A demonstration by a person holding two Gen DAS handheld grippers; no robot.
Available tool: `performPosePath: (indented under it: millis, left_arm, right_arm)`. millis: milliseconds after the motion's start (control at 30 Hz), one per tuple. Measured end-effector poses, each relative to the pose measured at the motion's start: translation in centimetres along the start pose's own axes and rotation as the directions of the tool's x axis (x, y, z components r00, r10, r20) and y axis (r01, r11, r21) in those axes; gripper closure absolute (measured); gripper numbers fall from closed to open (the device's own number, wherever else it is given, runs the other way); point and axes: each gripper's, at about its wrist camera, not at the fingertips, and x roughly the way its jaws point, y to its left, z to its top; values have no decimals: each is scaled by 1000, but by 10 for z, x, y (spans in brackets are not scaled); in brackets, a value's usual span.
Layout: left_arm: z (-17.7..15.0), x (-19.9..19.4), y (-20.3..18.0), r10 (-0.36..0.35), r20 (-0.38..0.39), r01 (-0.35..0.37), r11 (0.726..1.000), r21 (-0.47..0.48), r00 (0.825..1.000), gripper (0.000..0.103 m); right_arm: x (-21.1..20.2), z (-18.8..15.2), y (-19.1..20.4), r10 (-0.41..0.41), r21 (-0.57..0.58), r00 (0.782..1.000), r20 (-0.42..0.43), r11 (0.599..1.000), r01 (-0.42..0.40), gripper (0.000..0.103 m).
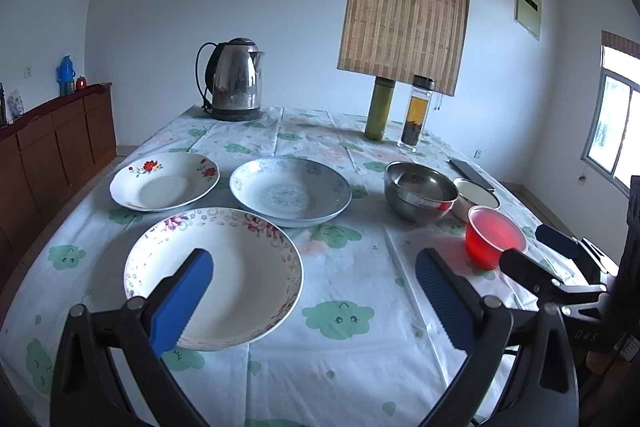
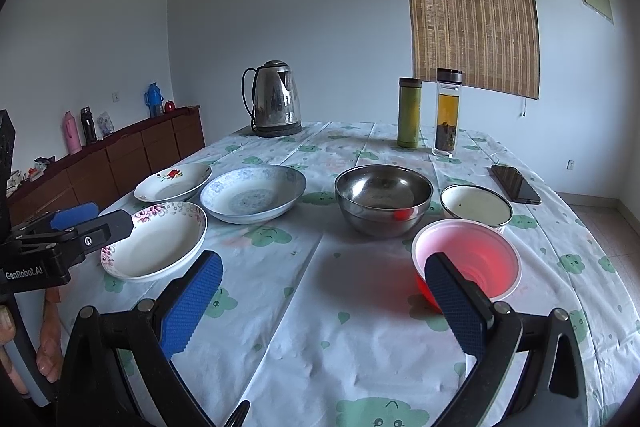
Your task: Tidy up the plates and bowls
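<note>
Three plates lie on the left of the table: a pink-flowered plate (image 1: 216, 275) (image 2: 156, 241) nearest, a red-flowered plate (image 1: 164, 181) (image 2: 174, 181) behind it, and a blue-patterned plate (image 1: 290, 191) (image 2: 254, 193) beside them. On the right stand a steel bowl (image 1: 420, 191) (image 2: 384, 199), a small white bowl (image 1: 478, 195) (image 2: 476, 207) and a red plastic bowl (image 1: 494, 237) (image 2: 468, 261). My left gripper (image 1: 316, 275) is open above the near table, its left finger over the pink-flowered plate. My right gripper (image 2: 324, 277) is open, its right finger in front of the red bowl.
A steel kettle (image 1: 236, 79) (image 2: 276, 99) stands at the far side. A green flask (image 1: 380, 109) (image 2: 409, 113) and a tea bottle (image 1: 416, 113) (image 2: 447, 113) stand far right. A phone (image 2: 516, 183) lies by the right edge. A wooden sideboard (image 1: 52, 147) runs along the left.
</note>
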Motion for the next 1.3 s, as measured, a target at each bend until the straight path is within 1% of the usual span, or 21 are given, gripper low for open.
performPosePath:
  millis: [333,700,800,867,900,967,1300]
  left_arm:
    - [0,-1,1,-1,1,1,1000,-1,1000,0]
    - [0,1,7,3,0,-3,1000,-5,1000,0]
    - [-1,4,12,14,1,-14,1000,-2,1000,0]
    - [-2,7,16,36,1,-36,999,0,999,0]
    - [-2,8,20,56,-2,-56,998,-7,998,0]
    - [-2,12,28,60,-9,-60,998,-26,998,0]
    - [-7,26,70,145,-40,-148,985,-90,989,0]
  right_arm:
    - [2,-1,2,1,-4,1000,-3,1000,-1,1]
    - [13,1,10,13,-20,1000,-14,1000,-13,1]
    - [17,1,13,27,-24,999,-17,999,-27,1]
    - [20,2,15,34,-29,999,-20,999,-35,1]
    - [22,2,17,39,-32,999,-20,999,-39,1]
    - [27,4,21,54,-33,998,-22,998,-54,1]
    - [57,11,53,140,-79,989,-58,986,-144,1]
